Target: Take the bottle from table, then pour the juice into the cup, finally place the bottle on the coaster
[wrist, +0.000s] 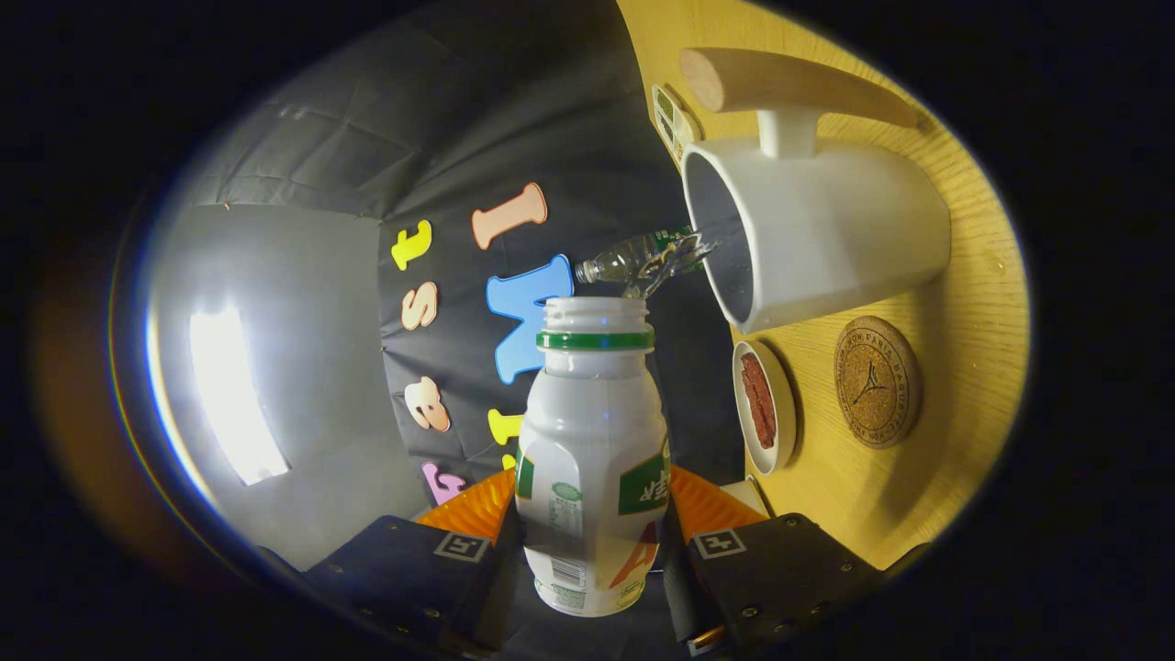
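My gripper is shut on a white juice bottle with a green neck ring and no cap, held at its lower body between both fingers. The bottle lies roughly level with the wooden table, so it is tipped on its side. Its open mouth sits just short of the rim of the white cup, which has a wooden handle. I see no stream of juice. The round cork coaster lies on the table beside the cup, bare.
A small white dish with something red in it sits between the coaster and the bottle. A clear plastic bottle lies beyond the cup's mouth. A small card rests near the cup's handle.
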`<state>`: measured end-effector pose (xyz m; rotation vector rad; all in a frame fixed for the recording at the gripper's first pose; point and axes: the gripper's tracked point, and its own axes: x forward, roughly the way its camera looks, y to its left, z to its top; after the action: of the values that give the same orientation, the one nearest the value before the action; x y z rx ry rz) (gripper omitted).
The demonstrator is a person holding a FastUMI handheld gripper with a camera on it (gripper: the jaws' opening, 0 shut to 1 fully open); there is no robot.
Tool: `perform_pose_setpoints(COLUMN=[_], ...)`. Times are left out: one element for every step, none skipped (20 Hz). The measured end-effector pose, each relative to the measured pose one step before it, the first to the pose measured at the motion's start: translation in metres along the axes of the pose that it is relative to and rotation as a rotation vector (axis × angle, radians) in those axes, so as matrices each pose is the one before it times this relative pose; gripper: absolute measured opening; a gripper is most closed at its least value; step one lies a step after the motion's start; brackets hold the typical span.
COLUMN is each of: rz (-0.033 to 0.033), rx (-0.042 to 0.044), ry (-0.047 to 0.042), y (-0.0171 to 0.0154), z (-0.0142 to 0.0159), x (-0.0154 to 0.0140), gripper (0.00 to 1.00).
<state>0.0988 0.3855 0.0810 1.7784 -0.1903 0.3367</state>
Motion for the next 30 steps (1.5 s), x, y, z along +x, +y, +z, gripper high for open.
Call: perform_pose_setpoints(rz=[0.00307,0.00233,0.00213,0.00366,0.00181,0.00171,0.00000,0.00090,0.00348,0.00423,0.00328,0.00384,0.00294,-0.00015,-0.00365,-0.00101,0.00168,0.00316,0.00172,0.00019,0.00248,0.00643,0.00653,0.00431,0.00057,0.00198,0.00538,0.00383,0.00001,-0.00036], rx=[0.00422,0.00487,0.00442,0.00387,0.00159,0.00040,0.00049,0.00249,0.00469,0.00807,0.01277,0.01403,0.01089,0.00411,-0.00064,-0.00073,0.00355,0.00589,0.00370,0.00067,0.00113,0.00627,0.00942,0.00855,0.00410,0.00242,0.00230,0.00308,0.00305,0.00361], ry=[-0.00209,-0.00147,-0.00215,-0.00154,-0.00133,0.00040,0.00019,-0.00015,-0.00110,-0.00408,-0.00697,-0.00631,-0.00379,0.00003,0.00270,0.00180,0.00058,-0.00054,-0.00032,-0.00058,-0.00097,-0.00215,-0.00473,-0.00416,-0.00440,-0.00169,-0.00254,-0.00287,-0.00175,-0.00137], y=[0.00104,0.00024,0.00087,0.00116,0.00015,-0.00008,0.00077,-0.00044,0.00064,0.00005,0.00103,0.00025,-0.00026,-0.00025,-0.00147,0.00060,0.00026,0.00160,0.00034,0.00027,0.00136,0.00118,0.00191,0.00117,-0.00016,-0.00019,0.00068,0.00045,-0.00061,-0.00014], z=[-0.00033,0.00079,0.00099,-0.00018,0.00066,-0.00053,-0.00001,-0.00068,0.00049,0.00048,0.00118,0.00239,0.00010,-0.00097,-0.00014,-0.00098,-0.00025,0.00016,-0.00004,0.00012,0.00032,0.00117,0.00039,0.00139,0.00183,0.00023,0.00039,0.00089,0.00064,0.00013], x=[0.00055,-0.00023,0.00063,0.00024,-0.00033,-0.00025,0.00074,0.00020,0.00149,-0.00094,-0.00060,-0.00098,-0.00014,0.00071,-0.00055,0.00104,0.00095,0.00046,0.00102,0.00126,-0.00167,-0.00063,0.00017,0.00000,-0.00004,0.00046,-0.00097,0.00100,0.00028,0.00087], gripper=[0.66,0.66,0.66,0.66,0.65,0.66,0.66,0.66,0.66,0.66,0.66,0.65,0.66,0.65,0.65,0.66,0.66,0.66,0.66,0.65,0.65,0.65,0.66,0.66,0.65,0.66,0.66,0.65,0.65,0.66])
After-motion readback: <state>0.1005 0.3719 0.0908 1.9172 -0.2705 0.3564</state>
